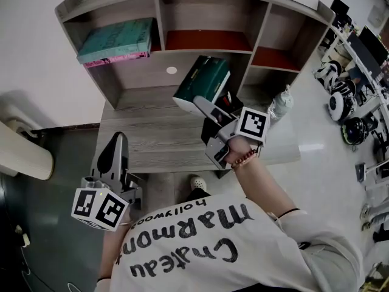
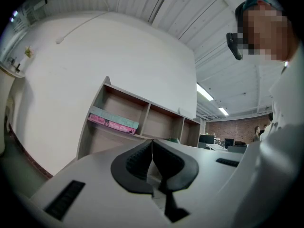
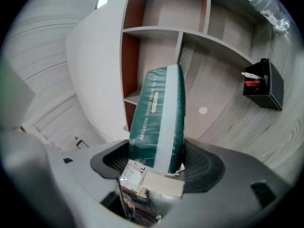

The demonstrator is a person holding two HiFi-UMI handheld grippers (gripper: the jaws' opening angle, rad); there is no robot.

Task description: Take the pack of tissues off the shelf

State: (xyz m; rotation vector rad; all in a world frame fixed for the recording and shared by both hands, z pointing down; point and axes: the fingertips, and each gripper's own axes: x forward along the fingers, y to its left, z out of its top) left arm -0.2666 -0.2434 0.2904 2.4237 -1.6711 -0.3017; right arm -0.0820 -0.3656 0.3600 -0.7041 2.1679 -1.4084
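Observation:
The pack of tissues (image 1: 202, 81) is dark green with a white band. My right gripper (image 1: 203, 105) is shut on its near end and holds it in the air over the desk, in front of the shelf (image 1: 182, 17). In the right gripper view the pack (image 3: 159, 118) stands up from between the two black pads (image 3: 202, 167), which press on both its sides. My left gripper (image 1: 117, 148) hangs low at the desk's front left edge, away from the pack. Its pads (image 2: 137, 163) touch with nothing between them.
A teal and pink stack of books (image 1: 117, 41) lies in the shelf's left compartment. A small black pen holder (image 3: 264, 84) sits on the grey desk (image 1: 152, 132). A clear plastic bottle (image 1: 281, 104) stands at the desk's right end. Equipment on a long bench (image 1: 355, 47) fills the far right.

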